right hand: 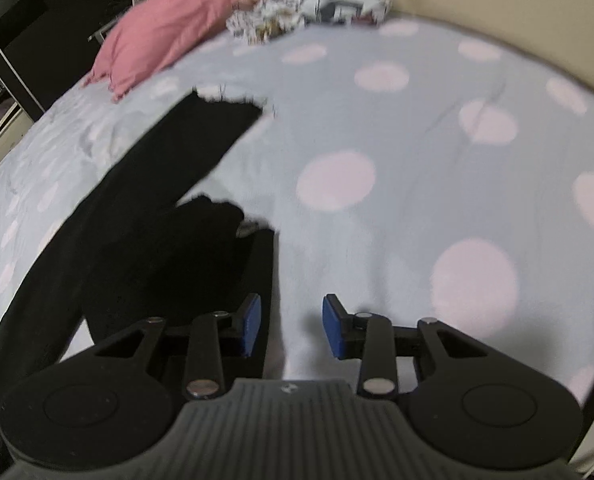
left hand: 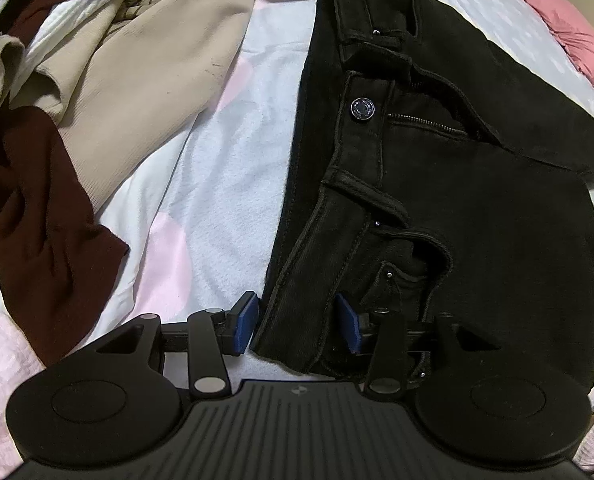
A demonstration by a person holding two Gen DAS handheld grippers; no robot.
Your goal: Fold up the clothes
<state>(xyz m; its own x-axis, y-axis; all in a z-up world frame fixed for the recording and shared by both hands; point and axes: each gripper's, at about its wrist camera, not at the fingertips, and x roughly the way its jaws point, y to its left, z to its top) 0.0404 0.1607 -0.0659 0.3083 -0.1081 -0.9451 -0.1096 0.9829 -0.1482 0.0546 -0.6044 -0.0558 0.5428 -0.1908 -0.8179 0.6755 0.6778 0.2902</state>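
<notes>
Black jeans point(left hand: 457, 184) lie on the bed, waistband toward me, with a metal button point(left hand: 361, 109) and an open zipper showing. My left gripper point(left hand: 297, 322) is open, its blue pads point(left hand: 245, 322) on either side of the waistband's near corner, the fabric between them. In the right wrist view the jeans' legs point(right hand: 157, 200) stretch away to the upper left, with frayed hems. My right gripper point(right hand: 293, 326) is open and empty over the sheet, just right of the nearer leg's edge.
The bed sheet point(right hand: 377, 120) is pale blue with pink dots. A pile of beige, maroon and striped clothes point(left hand: 77, 100) lies left of the jeans. A pink pillow point(right hand: 169, 28) and a crumpled patterned cloth point(right hand: 309, 4) lie at the far end, by a beige wall.
</notes>
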